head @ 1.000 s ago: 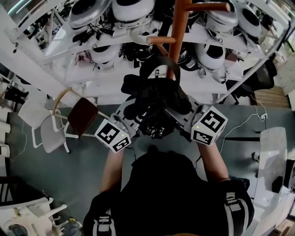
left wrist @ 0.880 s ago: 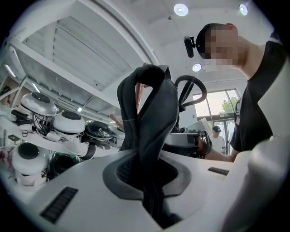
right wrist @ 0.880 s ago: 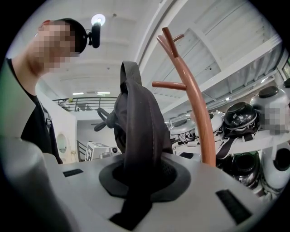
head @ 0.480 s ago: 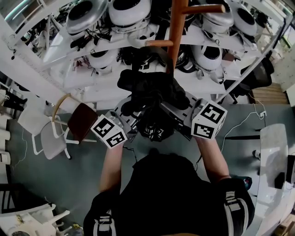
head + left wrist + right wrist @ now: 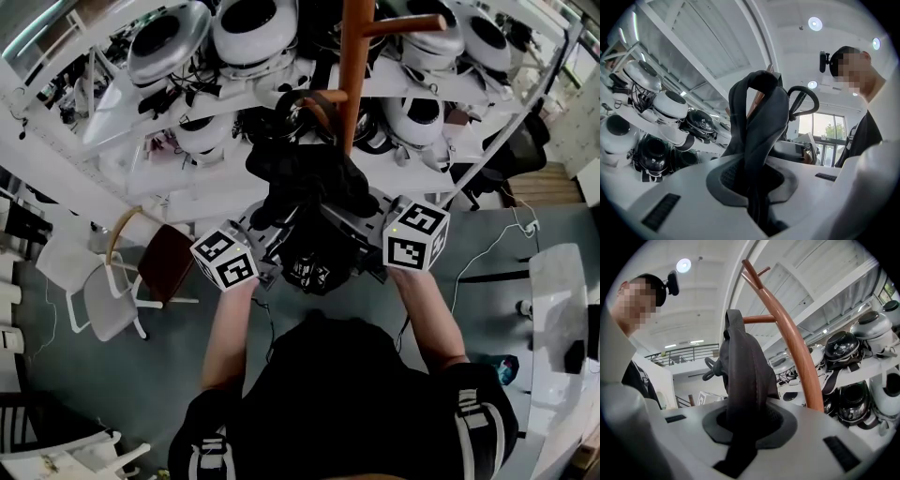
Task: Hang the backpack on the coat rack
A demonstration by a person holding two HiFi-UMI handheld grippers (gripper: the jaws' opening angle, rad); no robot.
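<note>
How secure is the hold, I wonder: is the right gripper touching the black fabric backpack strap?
Touching. The right gripper view shows the right gripper clamped on the black fabric backpack strap, which runs between its jaws.

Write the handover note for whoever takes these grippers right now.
Left gripper: jaws shut on a backpack strap.
Right gripper: jaws shut on the other strap.
Backpack: held up at the coat rack, not visibly hooked.
Done: raised to the rack.
Left: slip it over the peg, check that it hangs, open both jaws.
</note>
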